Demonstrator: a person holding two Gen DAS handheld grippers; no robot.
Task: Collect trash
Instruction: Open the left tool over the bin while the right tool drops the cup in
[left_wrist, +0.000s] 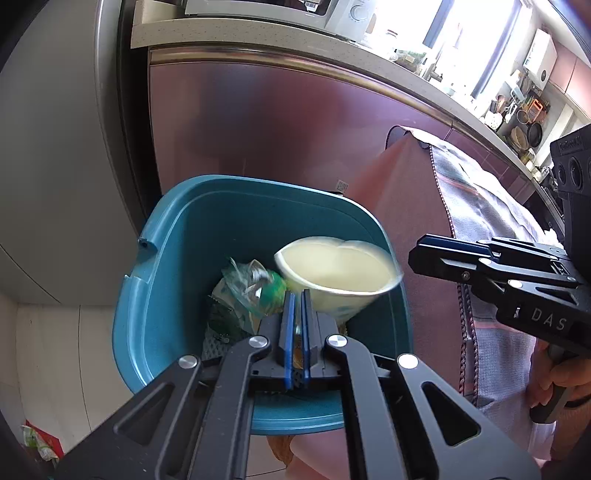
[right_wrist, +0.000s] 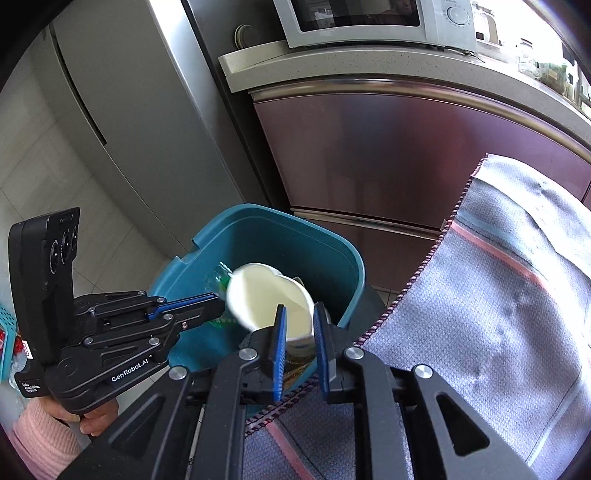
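The paper cup (right_wrist: 269, 295) is over the mouth of the blue bin (right_wrist: 332, 258), tilted with its open end towards the bin's far wall and smeared by motion. Its base sits between the pads of the right gripper (right_wrist: 298, 308), whose jaws stand a little apart. They do not look to be pressing on it, so I judge the cup let go and dropping. The left gripper (left_wrist: 295, 295) hangs over the bin's near side with its jaws clenched. Whether a thin scrap is caught between them, I cannot tell. A crumpled green wrapper (left_wrist: 251, 288) already lies inside the bin.

The main risk is the cup missing. It is wide and light, and it sits close to the bin's right rim. If its lip clips that rim or one of the right pads on the way down, it could tip outward and land beside the bin. The grey cloth (right_wrist: 498, 314) hangs just beside the bin on that same side, with its stitched edge running under the right gripper. A cup bouncing that way could lodge on the cloth instead of going in.

The two grippers are also near each other above the bin. A hasty pull-back by either could knock the other or nudge the bin.

Another wrapper (left_wrist: 37, 439) lies on the floor well to the left of the bin, so the task looks unfinished. If the left jaws do hold a scrap, it still has to go in first.
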